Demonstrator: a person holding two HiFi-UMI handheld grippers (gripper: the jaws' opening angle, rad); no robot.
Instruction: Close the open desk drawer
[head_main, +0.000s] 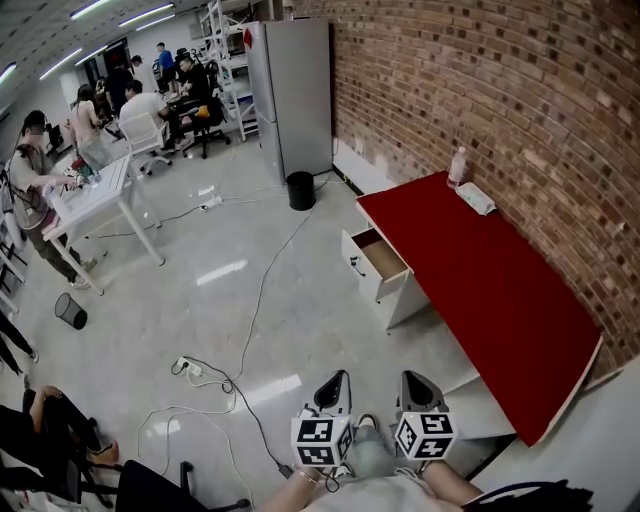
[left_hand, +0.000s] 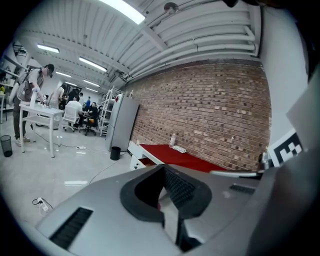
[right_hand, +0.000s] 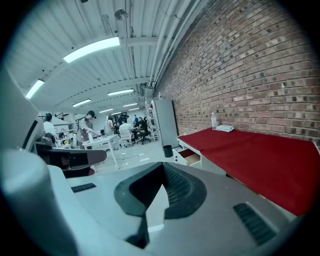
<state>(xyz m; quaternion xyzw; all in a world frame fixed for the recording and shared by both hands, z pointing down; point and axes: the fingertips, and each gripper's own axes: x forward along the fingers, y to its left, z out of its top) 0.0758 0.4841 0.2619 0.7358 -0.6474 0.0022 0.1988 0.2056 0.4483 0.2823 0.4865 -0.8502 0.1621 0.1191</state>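
Drawer: pulled open at the red desk's far left side, well apart from both grippers.
Left gripper: near, jaws together, empty.
Right gripper: just beside it, jaws together, empty.

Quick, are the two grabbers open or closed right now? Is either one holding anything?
Left gripper: closed, holding nothing.
Right gripper: closed, holding nothing.

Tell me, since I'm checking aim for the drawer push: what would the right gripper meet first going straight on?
Likely bare floor short of the black bin; the open drawer lies just right of that line, though depth is unclear.
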